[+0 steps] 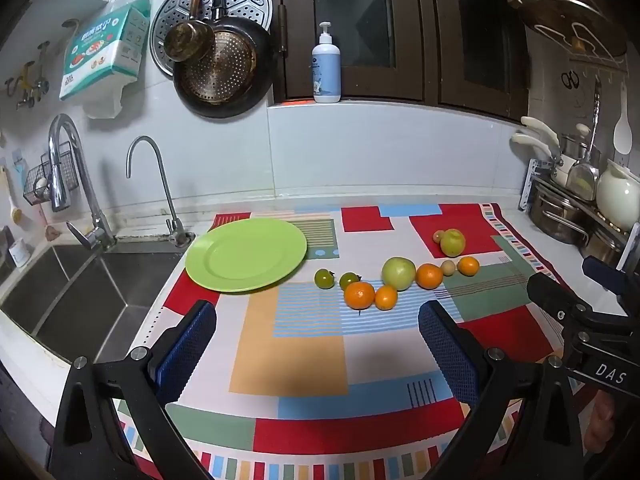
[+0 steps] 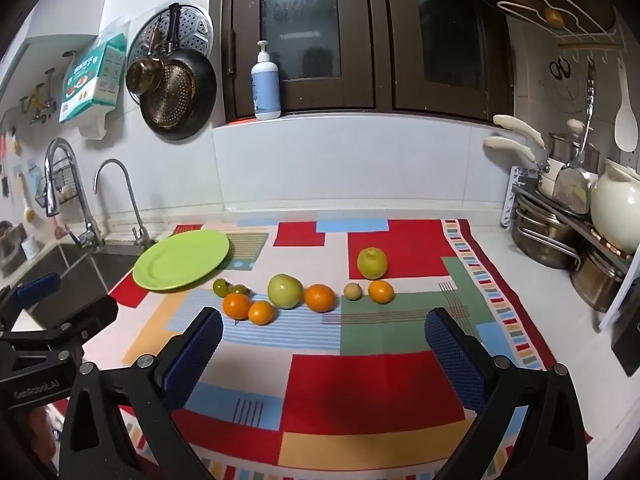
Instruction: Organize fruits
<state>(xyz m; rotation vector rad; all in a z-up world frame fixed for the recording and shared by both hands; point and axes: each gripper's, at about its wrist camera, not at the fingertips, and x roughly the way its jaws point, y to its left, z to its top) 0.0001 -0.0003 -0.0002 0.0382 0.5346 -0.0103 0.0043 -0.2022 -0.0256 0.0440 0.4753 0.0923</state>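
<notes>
Left wrist view: left tool (image 1: 316,344) spread wide, fruits (image 1: 394,280) mid-frame on the table's patterned cloth (image 1: 288,360), right of a green plate (image 1: 246,254). Right tool (image 2: 324,344), likewise spread; "DAS" and "GenRobot.AI" legible on the tools.

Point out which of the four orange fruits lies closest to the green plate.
The leftmost orange fruit, the big one just right of the two small green tomatoes. The other three sit farther right along the row, away from the green plate.

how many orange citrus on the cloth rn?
4. Two touching near the centre, beside the cherry tomatoes; one right of the big green fruit; one farthest right. None seems hidden.
</notes>
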